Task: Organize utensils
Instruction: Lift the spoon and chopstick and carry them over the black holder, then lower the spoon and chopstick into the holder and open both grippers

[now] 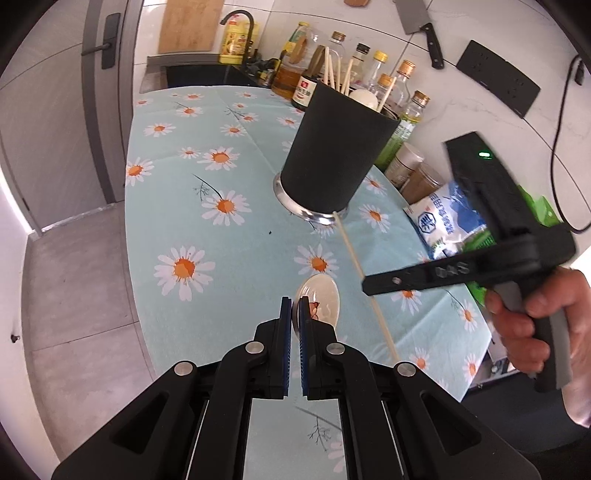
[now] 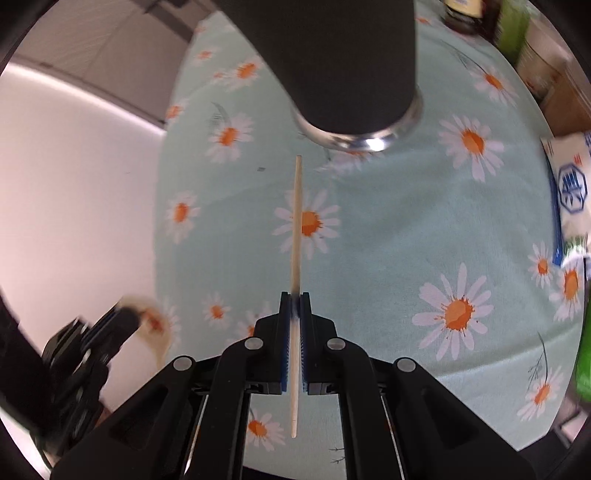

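Observation:
My left gripper (image 1: pixel 294 306) is shut on a white ceramic spoon (image 1: pixel 320 297), whose bowl shows just past the fingertips above the daisy tablecloth. My right gripper (image 2: pixel 295 299) is shut on a wooden chopstick (image 2: pixel 296 229) that points toward the black utensil holder (image 2: pixel 343 62). In the left wrist view the holder (image 1: pixel 334 147) stands mid-table on a shiny metal base, with several chopsticks and a white spoon inside. The same chopstick (image 1: pixel 364 284) shows there, running from the right gripper (image 1: pixel 373 286) toward the holder's base. The left gripper shows blurred at lower left in the right wrist view (image 2: pixel 122 325).
Several oil and sauce bottles (image 1: pixel 369 70) line the back wall behind the holder. Jars and a blue-white bag (image 1: pixel 443 218) sit at the table's right edge. A cleaver (image 1: pixel 419 26) hangs on the wall. A sink (image 1: pixel 207 70) lies at the far end. The table's left edge drops to floor (image 1: pixel 74 280).

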`<state>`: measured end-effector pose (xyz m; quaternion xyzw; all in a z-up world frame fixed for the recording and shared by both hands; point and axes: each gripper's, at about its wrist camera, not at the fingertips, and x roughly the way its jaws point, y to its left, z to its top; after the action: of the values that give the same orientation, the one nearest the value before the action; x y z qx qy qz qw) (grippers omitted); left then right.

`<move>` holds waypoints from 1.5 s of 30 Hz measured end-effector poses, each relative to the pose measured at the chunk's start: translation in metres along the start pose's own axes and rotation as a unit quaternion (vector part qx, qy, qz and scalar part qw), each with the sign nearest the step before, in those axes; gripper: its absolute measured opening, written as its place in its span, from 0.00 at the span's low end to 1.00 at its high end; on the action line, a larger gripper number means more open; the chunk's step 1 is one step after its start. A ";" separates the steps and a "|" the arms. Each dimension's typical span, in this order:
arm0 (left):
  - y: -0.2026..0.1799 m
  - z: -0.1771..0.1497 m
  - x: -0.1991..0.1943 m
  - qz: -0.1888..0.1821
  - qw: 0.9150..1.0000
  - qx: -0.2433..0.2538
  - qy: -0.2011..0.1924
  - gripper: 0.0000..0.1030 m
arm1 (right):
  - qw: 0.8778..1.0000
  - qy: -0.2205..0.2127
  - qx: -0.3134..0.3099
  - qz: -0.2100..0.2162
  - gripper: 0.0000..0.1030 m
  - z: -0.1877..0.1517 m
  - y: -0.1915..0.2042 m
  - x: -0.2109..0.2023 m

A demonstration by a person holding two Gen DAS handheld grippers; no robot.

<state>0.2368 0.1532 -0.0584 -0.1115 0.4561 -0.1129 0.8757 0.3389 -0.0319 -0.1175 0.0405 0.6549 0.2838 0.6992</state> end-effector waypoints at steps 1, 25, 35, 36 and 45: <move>-0.005 0.004 -0.001 0.009 1.000 -0.003 -0.005 0.03 | 1.000 -0.005 -0.013 0.010 0.05 -0.001 0.001 -0.005; -0.102 0.090 -0.034 0.133 0.976 -0.008 -0.174 0.03 | 0.942 -0.219 -0.148 0.206 0.06 0.019 -0.049 -0.136; -0.127 0.154 -0.032 0.141 0.964 0.054 -0.219 0.03 | 0.917 -0.320 -0.136 0.196 0.06 0.059 -0.048 -0.177; -0.128 0.160 -0.032 0.141 0.963 0.062 -0.222 0.03 | 0.913 -0.335 -0.135 0.192 0.06 0.064 -0.047 -0.181; -0.132 0.204 -0.027 0.134 0.952 0.091 -0.259 0.03 | 0.896 -0.385 -0.132 0.175 0.06 0.102 -0.039 -0.192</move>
<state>0.3765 0.0546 0.1162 0.0055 0.2124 -0.0028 0.9772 0.4514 -0.1188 0.0514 0.1680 0.2729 0.4481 0.8346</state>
